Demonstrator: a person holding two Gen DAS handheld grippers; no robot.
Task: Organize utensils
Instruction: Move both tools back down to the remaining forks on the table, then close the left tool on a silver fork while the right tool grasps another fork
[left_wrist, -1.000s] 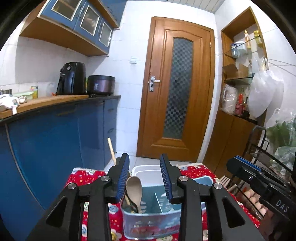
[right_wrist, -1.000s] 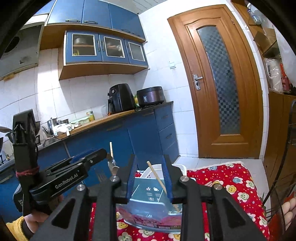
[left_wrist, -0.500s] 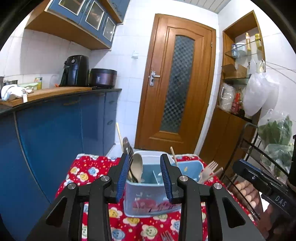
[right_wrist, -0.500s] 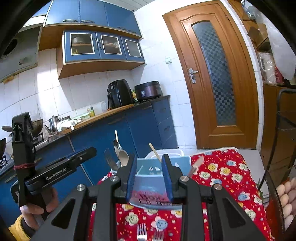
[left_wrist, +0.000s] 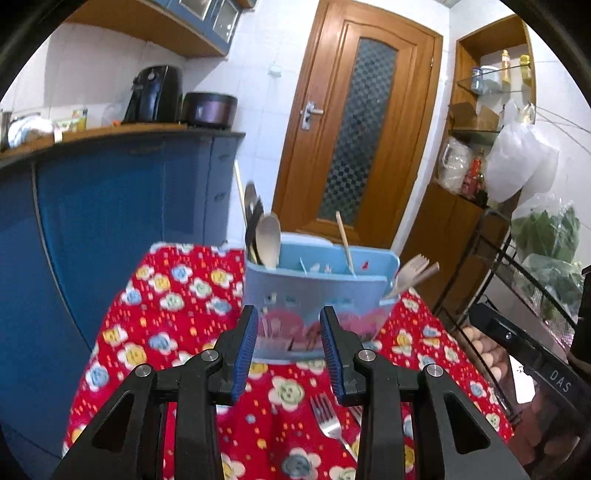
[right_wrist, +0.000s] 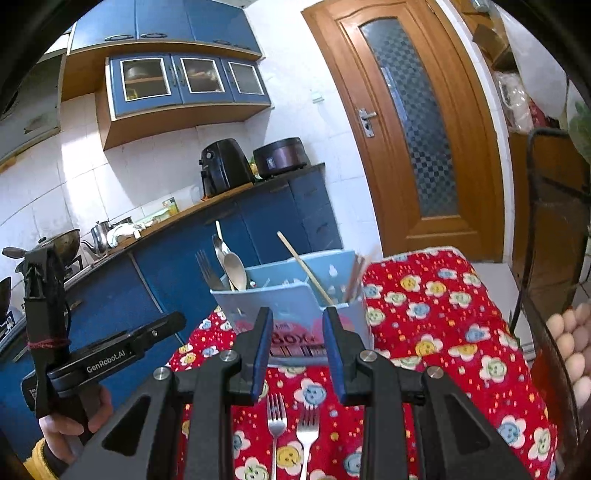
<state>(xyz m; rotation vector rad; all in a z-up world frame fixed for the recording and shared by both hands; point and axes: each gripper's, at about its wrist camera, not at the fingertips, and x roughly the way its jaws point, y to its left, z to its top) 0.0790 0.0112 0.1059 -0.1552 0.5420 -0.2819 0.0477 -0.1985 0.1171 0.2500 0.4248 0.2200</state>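
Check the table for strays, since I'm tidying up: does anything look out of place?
Yes. Two metal forks lie loose on the floral tablecloth in front of the blue utensil holder, while the other utensils stand inside it.

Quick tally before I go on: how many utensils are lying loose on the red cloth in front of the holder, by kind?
Metal forks: 2, one and another, side by side on the red floral cloth, tines toward the blue utensil holder.
Spoons: 0
Chopsticks: 0
Total loose in view: 2
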